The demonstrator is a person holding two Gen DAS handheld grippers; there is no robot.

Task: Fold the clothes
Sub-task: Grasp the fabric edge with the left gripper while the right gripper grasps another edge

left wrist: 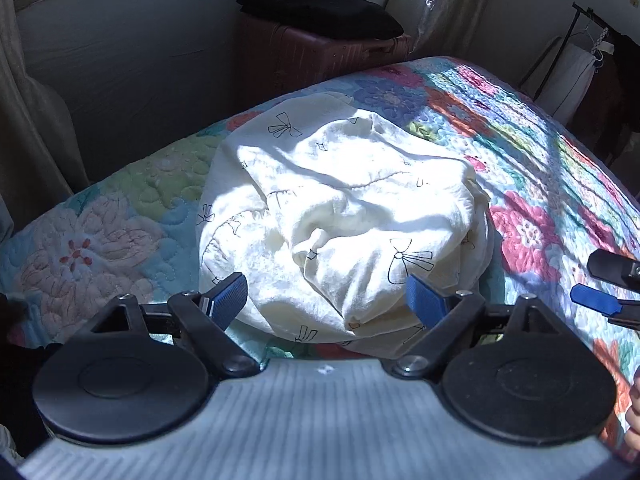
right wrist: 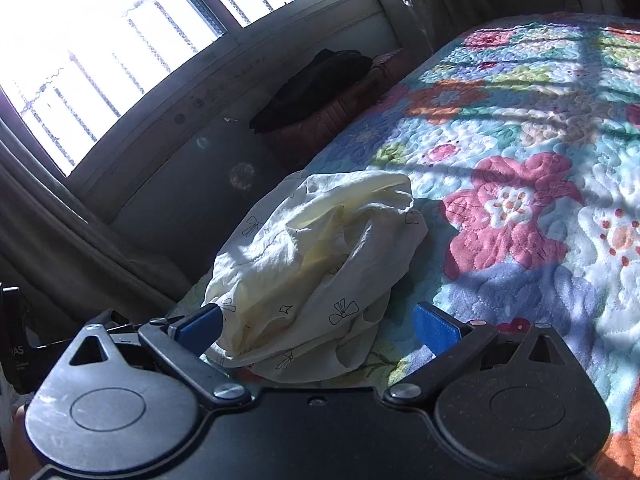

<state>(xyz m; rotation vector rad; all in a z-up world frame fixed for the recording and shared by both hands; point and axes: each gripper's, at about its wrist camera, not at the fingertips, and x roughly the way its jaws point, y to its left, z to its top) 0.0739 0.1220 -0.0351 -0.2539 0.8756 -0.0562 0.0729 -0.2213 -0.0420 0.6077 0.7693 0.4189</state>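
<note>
**Crumpled garment lay on the quilt, both grippers poised over it**

A cream-white garment point(left wrist: 344, 216) printed with small black bows sat in a rumpled heap on the flowered quilt point(left wrist: 532, 216), near the edge of the bed that faced the window point(right wrist: 100, 52). Sunlight fell in bands across it and across the bedding.

The left gripper point(left wrist: 328, 300) hung over the near side of the heap, its blue-padded jaws standing apart with cloth showing between them; the pads did not press on the fabric. The right gripper point(right wrist: 318, 326) came in from the other side, likewise spread wide, with the garment's near folds lying in the gap between its fingers and nothing clasped. From the left wrist view its tips showed at the right edge, just above the quilt.

Beyond the bed stood a reddish suitcase point(left wrist: 320, 56) with dark clothing point(left wrist: 320, 12) piled on top, and a clothes rack point(left wrist: 580, 60) stood in the far corner.
</note>
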